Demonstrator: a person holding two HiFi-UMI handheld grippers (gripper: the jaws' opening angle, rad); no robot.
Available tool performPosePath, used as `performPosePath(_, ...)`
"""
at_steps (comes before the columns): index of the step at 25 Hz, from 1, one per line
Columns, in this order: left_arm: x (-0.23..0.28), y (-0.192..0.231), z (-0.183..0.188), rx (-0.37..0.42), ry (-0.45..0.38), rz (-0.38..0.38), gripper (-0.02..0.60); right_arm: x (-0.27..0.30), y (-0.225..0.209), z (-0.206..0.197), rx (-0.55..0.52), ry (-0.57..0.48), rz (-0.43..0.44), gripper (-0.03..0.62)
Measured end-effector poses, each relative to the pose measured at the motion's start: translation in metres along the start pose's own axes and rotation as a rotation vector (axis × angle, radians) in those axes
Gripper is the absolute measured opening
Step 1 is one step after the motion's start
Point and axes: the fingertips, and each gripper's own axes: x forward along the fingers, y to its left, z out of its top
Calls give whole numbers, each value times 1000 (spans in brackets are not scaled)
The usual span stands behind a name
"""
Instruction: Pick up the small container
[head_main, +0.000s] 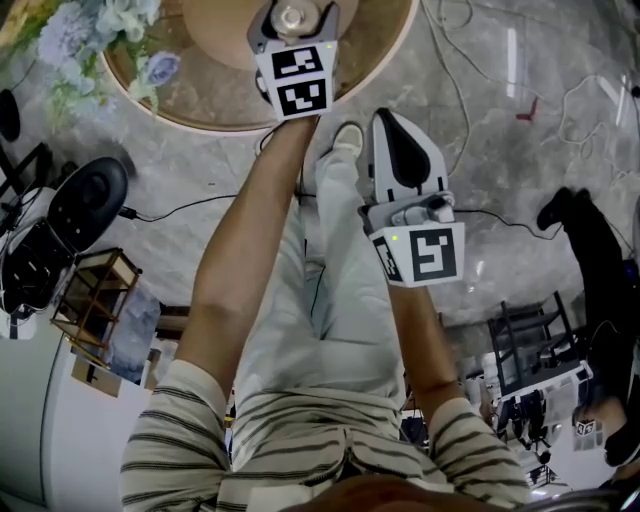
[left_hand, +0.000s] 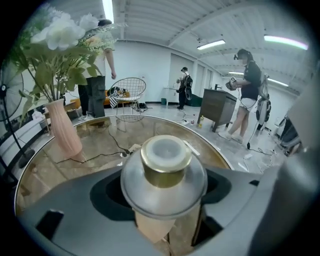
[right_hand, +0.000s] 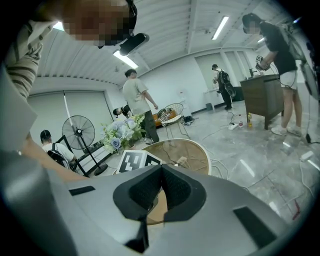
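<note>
The small container (left_hand: 165, 167) is a silver domed pot with a gold cap. My left gripper (left_hand: 165, 192) is shut on it and holds it upright above the round table (left_hand: 100, 145). In the head view the container (head_main: 292, 14) shows at the top centre, just past the left gripper's marker cube, over the table (head_main: 370, 60). My right gripper (head_main: 388, 125) hangs over the floor to the right of the table. Its jaws are shut with nothing between them, as the right gripper view (right_hand: 161, 175) shows.
A pink vase (left_hand: 65, 132) with white flowers stands on the table's left side, with a cable beside it. Several people stand across the room. A floor fan (right_hand: 79, 132), a black chair (head_main: 85, 205) and cables (head_main: 460, 90) are around the table.
</note>
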Motion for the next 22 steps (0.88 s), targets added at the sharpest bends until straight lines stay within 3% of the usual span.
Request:
performPosePath(12,-31,4,12,-19,26,-5,331,-4,7,22,-16,-28,-10,0)
performPosePath(22,-98,6,44,-38,-25,-45,331,-23,38,55,-57,-63,-19,0)
